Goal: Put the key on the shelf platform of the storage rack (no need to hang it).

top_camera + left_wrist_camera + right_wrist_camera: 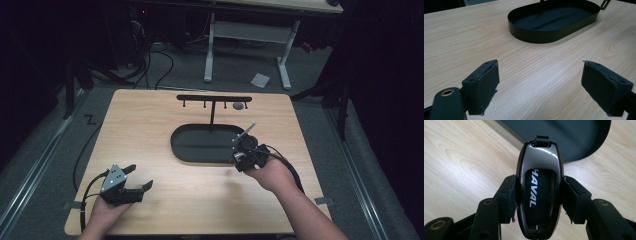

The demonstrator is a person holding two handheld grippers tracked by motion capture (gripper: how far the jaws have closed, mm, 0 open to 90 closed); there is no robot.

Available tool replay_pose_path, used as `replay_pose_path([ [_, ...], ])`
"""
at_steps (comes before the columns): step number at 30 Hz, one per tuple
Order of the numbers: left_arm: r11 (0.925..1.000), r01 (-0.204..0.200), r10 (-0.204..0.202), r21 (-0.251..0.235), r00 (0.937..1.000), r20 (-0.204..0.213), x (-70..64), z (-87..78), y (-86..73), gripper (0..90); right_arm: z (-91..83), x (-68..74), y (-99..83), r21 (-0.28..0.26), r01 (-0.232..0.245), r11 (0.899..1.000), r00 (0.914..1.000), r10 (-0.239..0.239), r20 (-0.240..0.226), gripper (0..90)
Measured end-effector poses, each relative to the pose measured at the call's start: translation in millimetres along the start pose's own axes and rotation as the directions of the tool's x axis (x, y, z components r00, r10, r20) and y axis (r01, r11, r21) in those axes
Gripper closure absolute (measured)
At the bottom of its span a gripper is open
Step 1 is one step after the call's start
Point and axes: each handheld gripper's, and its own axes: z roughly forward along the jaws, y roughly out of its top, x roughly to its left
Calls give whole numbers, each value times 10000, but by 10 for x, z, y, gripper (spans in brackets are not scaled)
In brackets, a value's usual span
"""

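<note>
Where high view blurs it, right gripper [538, 195] clamps HAVAL key fob [538, 185].

1. You face a light wooden table [150, 130] standing on grey carpet [320, 140].
2. Beyond it stands a white-legged desk [247, 30].
3. A scrap of white paper [260, 79] lies on the carpet near that desk's leg.
4. Dark cables [150, 65] tangle on the floor at back left.
</note>
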Motion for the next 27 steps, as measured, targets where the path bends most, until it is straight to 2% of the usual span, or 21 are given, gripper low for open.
replay_pose_path([
  [4, 10000, 24, -24, -27, 10000, 27, 4, -1, -1, 154, 29, -24, 138, 4, 120, 9999, 9998, -120, 167, 491],
  [6, 10000, 22, -22, -17, 10000, 38, 5, -2, -1, 154, 51, -30, 210, -2, -34, 10000, 9998, 34, 216, 491],
  [10, 10000, 42, -42, -55, 10000, 45, 8, -3, -1, 155, 98, -55, 323, 16, -33, 10000, 9994, 33, 330, 491],
  [21, 10000, 32, -32, -41, 10000, 54, 10, -1, -5, 155, 341, -116, 804, 57, -62, 10000, 9983, 59, 586, 491],
  [23, 9999, 68, -68, -74, 10000, 47, 10, -3, -6, 155, 366, -108, 839, 99, -167, 9998, 9980, 161, 612, 491],
  [25, 10000, 38, -38, -35, 10000, 61, 14, -10, -5, 155, 429, -110, 913, 91, 31, 10000, 9978, -36, 663, 491],
  [27, 10000, 58, -57, -20, 9999, 98, 16, -13, -4, 155, 464, -99, 963, 74, -38, 10000, 9980, 33, 629, 491],
])
